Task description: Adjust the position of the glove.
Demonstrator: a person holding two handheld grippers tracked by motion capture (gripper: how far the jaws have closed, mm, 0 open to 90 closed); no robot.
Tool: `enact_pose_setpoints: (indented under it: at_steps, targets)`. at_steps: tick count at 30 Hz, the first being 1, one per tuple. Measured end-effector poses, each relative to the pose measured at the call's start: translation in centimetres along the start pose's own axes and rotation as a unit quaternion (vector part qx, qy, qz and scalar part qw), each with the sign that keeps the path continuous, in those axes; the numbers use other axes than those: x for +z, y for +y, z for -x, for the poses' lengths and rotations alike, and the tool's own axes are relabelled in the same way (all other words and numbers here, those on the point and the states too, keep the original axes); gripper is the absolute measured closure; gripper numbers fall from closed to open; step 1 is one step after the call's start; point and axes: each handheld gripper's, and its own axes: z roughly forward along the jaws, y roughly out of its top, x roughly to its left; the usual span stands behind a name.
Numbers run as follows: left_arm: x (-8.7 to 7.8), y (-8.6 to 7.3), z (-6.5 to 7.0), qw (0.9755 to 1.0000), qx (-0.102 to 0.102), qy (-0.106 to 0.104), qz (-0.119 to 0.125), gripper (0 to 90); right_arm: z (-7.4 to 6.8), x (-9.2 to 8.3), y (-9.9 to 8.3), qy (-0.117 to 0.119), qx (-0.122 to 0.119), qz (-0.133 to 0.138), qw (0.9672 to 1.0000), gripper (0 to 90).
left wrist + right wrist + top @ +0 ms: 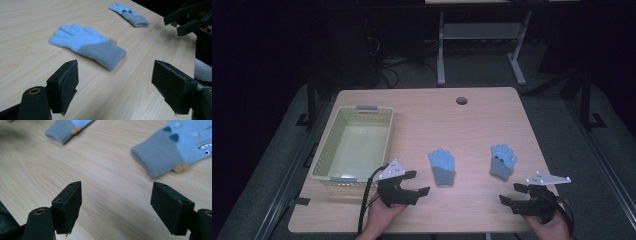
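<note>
Lying flat mid-worktop, centre of frame: two gloves (pixel 442 167) (pixel 503 161), soft, light, limp; best pinched at grey cuffs. Left gripper (pixel 417 182) and right gripper (pixel 510 193): jaws wide, empty.

Two fuzzy knitted gloves (pixel 442 166) (pixel 502 161) with ribbed grey cuffs lie on a matt, pale wood-grain table (pixel 472 125). The far-left basket (pixel 353 145) looks like perforated plastic (pale yellow, slightly glossy).
</note>
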Motion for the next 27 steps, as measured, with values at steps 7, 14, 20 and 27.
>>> enact_pose_setpoints:
  at_steps: [7, 14, 20, 27]
  targets:
    - [-0.1, 0.0, 0.0, 1.0, -0.006, -0.001, 0.006, 21.3, -0.3, 0.5, 0.6, 0.006, -0.009, -0.004, 0.9999, 23.9]
    - [0.0, 0.0, 0.0, 0.9999, -0.007, -0.002, 0.007, 21.3, -0.4, 0.8, 1.6, 0.006, -0.017, -0.01, 0.9998, 23.0]
    - [-0.1, 0.1, 0.0, 0.9999, -0.003, -0.002, 0.01, 21.3, -0.3, 1.0, 2.3, 0.004, -0.022, -0.024, 0.9995, 22.8]
    - [-0.2, 0.0, 0.1, 0.9999, -0.008, -0.002, 0.014, 21.3, -0.4, 1.4, 3.5, 0.009, -0.028, -0.027, 0.9992, 22.7]
